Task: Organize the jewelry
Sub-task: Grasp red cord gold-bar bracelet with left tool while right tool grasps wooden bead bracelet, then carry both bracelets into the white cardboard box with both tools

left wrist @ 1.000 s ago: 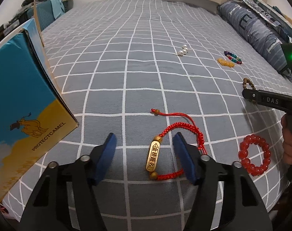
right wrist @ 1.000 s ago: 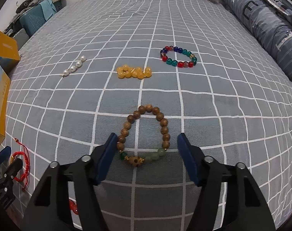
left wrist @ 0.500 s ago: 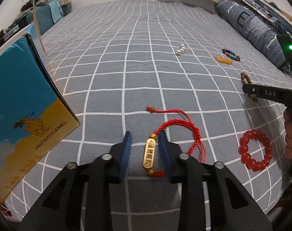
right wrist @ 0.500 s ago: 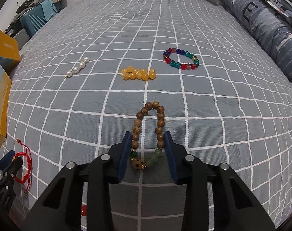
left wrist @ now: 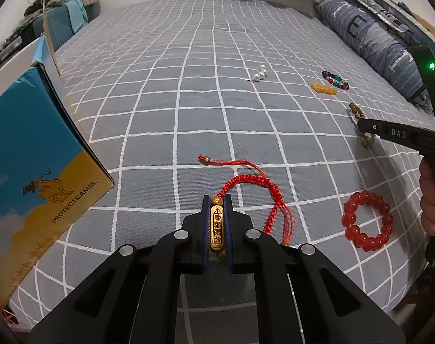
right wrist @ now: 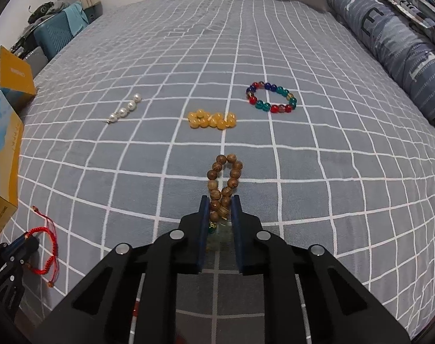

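**Both Tools Closed on Bracelets**

On the grey checked bedspread (left wrist: 188, 109), closed both tools within the last second. One second earlier, stood wide open, each straddling its piece; half a second earlier, half-closed; now clamped.

Left gripper (left wrist: 217, 223): pads pressed against both long sides of the gold engraved charm of the red cord bracelet (left wrist: 246, 183), braided loop and loose tail trailing ahead and to the right on the cover. Right gripper (right wrist: 220, 215): pinched on the wooden bead bracelet (right wrist: 224, 177), its round loop squeezed into a narrow double row, far end lying flat past the fingertips. Neither piece visibly lifted off the fabric.

Judged from that: grasp step finished on both sides, lift and carry next, probably toward the open blue-and-yellow carton (left wrist: 39, 172) standing just left of the cord bracelet. Four pieces untouched: red bead bracelet (left wrist: 368, 220) near the right edge, pearl strand (right wrist: 124, 111), yellow bead bracelet (right wrist: 213, 119) bunched flat, multicoloured bead bracelet (right wrist: 271, 100) farther up the bed.

Hard to make out: green beads and gold knot of the wooden bracelet, mostly buried between the right pads; carton interior out of view; near end of the cord hidden behind the left tool's body; charm inscription unread.
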A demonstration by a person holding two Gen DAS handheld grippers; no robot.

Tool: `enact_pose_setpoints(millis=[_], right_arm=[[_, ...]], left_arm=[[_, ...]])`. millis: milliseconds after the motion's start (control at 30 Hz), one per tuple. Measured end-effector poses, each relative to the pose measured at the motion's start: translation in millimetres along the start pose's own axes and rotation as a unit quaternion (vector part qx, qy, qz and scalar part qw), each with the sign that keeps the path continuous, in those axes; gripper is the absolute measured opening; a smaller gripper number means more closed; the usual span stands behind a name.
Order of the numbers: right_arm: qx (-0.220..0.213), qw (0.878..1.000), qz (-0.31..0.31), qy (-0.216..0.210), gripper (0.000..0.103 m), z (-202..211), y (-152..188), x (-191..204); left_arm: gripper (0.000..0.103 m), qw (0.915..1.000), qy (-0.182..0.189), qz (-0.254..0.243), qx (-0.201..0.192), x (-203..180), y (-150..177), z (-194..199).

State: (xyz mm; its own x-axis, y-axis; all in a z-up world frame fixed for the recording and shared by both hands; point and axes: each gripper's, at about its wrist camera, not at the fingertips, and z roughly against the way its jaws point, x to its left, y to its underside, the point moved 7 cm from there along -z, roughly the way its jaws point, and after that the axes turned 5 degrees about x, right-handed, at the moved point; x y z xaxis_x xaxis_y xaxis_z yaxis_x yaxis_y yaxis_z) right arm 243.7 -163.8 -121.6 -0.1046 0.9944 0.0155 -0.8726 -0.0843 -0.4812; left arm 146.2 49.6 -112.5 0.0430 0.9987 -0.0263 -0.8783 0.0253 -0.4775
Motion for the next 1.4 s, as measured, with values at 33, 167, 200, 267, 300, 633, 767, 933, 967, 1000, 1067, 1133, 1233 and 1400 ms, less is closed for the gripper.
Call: enact_pose_setpoints(millis=[33, 167, 200, 267, 300, 633, 767, 933, 967, 1000, 1067, 1133, 1233, 1400], right_arm=[[-0.002, 1.0, 0.001, 0.0, 0.008, 2, -1, 1], [-0.006, 1.0, 0.007, 0.002, 0.007, 6, -3, 3], [-0.006, 1.0, 0.008, 0.003, 0.007, 6, -3, 4], [-0.007, 1.0, 0.008, 0.003, 0.007, 7, -3, 4], [-0.007, 1.0, 0.008, 0.002, 0.007, 8, -4, 5], [-0.027, 1.0, 0.012, -0.006, 0.007, 30, -9, 12], [-0.036, 0.999, 0.016, -0.008, 0.007, 41, -14, 15], [-0.047, 0.999, 0.018, -0.012, 0.007, 54, -19, 19], [-0.048, 0.999, 0.019, -0.013, 0.007, 56, -20, 19], [-0.049, 0.999, 0.019, -0.013, 0.007, 58, -21, 20], [-0.053, 0.998, 0.02, -0.012, 0.007, 62, -23, 20], [-0.057, 0.998, 0.02, -0.012, 0.007, 67, -27, 21], [-0.065, 0.998, 0.019, -0.013, 0.007, 76, -35, 23], [-0.081, 0.996, 0.023, -0.014, 0.007, 94, -48, 28]], left_arm=[[0.008, 1.0, -0.002, 0.0, -0.001, 0, 0, 1], [0.008, 1.0, 0.002, 0.003, -0.004, 1, -3, 5], [0.008, 1.0, 0.002, 0.003, -0.005, 0, -4, 6], [0.008, 1.0, 0.004, 0.003, -0.007, 0, -5, 9], [0.008, 1.0, 0.004, 0.003, -0.008, -1, -6, 10], [0.008, 0.9997, 0.014, 0.004, -0.021, -6, -19, 33], [0.008, 0.9995, 0.016, 0.005, -0.027, -9, -25, 40], [0.008, 0.9992, 0.017, 0.004, -0.035, -12, -34, 49], [0.008, 0.9992, 0.018, 0.004, -0.036, -13, -37, 50], [0.008, 0.9991, 0.019, 0.003, -0.038, -14, -39, 52], [0.008, 0.9989, 0.022, 0.003, -0.041, -14, -45, 56], [0.008, 0.9986, 0.022, 0.004, -0.047, -14, -51, 62], [0.008, 0.9982, 0.024, 0.008, -0.055, -12, -60, 70], [0.008, 0.9972, 0.021, 0.014, -0.07, -9, -76, 84]])
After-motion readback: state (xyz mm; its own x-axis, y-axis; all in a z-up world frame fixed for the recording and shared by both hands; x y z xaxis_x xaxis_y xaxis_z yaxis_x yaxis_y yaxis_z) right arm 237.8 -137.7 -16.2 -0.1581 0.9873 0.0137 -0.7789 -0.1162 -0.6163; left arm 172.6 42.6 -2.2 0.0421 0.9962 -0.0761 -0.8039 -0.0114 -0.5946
